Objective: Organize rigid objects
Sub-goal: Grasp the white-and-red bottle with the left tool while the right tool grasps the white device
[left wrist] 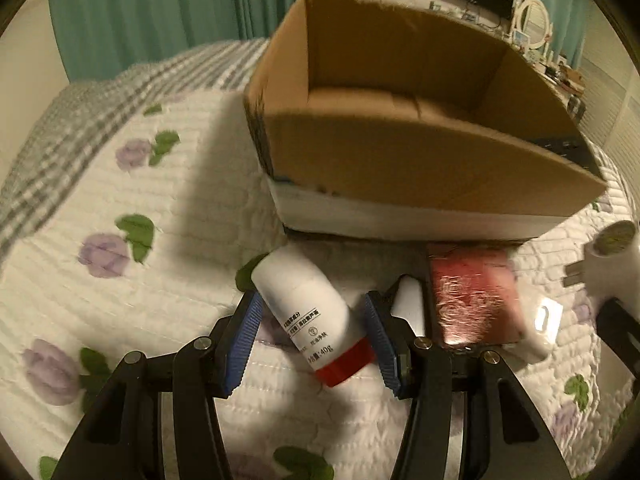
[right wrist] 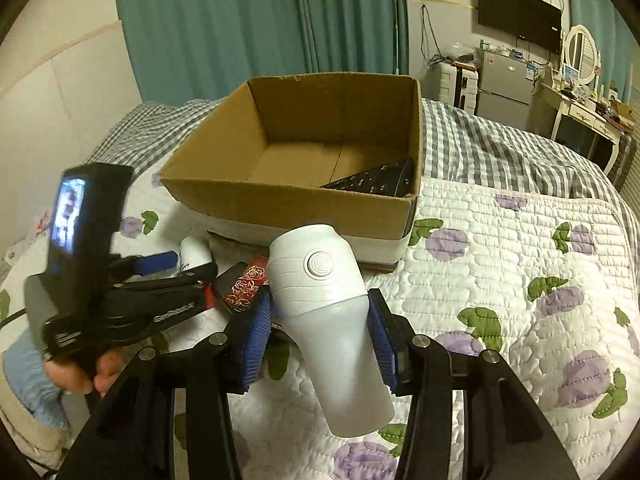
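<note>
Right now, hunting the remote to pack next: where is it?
In the right wrist view, the remote lies inside the cardboard box, against its right wall.

My left wrist camera sits low and close before the cardboard box (left wrist: 420,152); my right looks from farther back, sharing box and bed (right wrist: 520,264).

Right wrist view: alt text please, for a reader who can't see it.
The right tongs grip a white hair dryer above a floral quilt. Behind it sits an open cardboard box holding a black remote; the left tongs reach in at left.
</note>
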Action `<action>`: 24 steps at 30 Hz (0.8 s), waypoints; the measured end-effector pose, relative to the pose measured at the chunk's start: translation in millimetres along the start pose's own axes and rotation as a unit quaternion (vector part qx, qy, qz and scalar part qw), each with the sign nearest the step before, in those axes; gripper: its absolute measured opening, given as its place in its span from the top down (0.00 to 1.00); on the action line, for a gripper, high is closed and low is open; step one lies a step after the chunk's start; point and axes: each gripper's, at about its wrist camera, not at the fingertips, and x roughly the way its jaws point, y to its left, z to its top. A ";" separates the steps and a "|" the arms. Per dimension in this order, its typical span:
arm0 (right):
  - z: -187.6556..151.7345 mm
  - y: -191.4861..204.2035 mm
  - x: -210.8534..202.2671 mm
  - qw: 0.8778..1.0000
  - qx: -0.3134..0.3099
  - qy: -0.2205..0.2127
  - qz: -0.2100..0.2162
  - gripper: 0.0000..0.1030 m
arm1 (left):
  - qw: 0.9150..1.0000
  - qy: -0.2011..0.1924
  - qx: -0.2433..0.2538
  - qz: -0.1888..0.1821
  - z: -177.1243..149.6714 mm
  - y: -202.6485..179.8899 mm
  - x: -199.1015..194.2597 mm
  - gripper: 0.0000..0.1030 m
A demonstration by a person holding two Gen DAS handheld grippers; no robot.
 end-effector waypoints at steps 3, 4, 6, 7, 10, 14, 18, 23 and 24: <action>-1.8 1.1 6.0 1.000 -0.004 0.008 -0.004 0.55 | 1.000 0.003 -0.024 -0.011 1.0 6.1 11.5 0.46; -3.2 0.8 7.8 1.000 -0.005 0.012 -0.005 0.55 | 0.999 0.003 -0.030 -0.015 1.8 8.5 14.3 0.48; -5.1 1.1 10.6 1.000 -0.007 0.017 -0.010 0.55 | 0.999 0.004 -0.037 -0.024 1.7 11.9 16.7 0.48; -5.6 1.2 11.3 1.000 -0.008 0.019 -0.013 0.55 | 0.999 0.003 -0.035 -0.026 1.3 12.0 16.5 0.49; -6.9 1.5 12.2 1.000 -0.009 0.021 -0.019 0.55 | 0.999 0.005 -0.023 -0.038 -1.1 11.9 12.9 0.54; -8.3 2.2 10.8 0.999 -0.011 0.020 -0.027 0.55 | 0.998 0.018 -0.010 -0.058 -7.1 12.7 6.6 0.59; -7.5 4.6 3.0 0.999 -0.012 0.011 -0.030 0.55 | 0.998 0.022 0.010 -0.062 -19.5 12.7 -8.3 0.62; -5.1 10.7 -18.8 0.999 -0.014 -0.012 -0.028 0.55 | 0.997 0.012 0.017 -0.072 -35.2 14.1 -35.1 0.64; -5.6 11.9 -24.5 0.999 -0.012 -0.017 -0.026 0.55 | 0.997 0.013 0.016 -0.076 -39.1 14.9 -39.2 0.64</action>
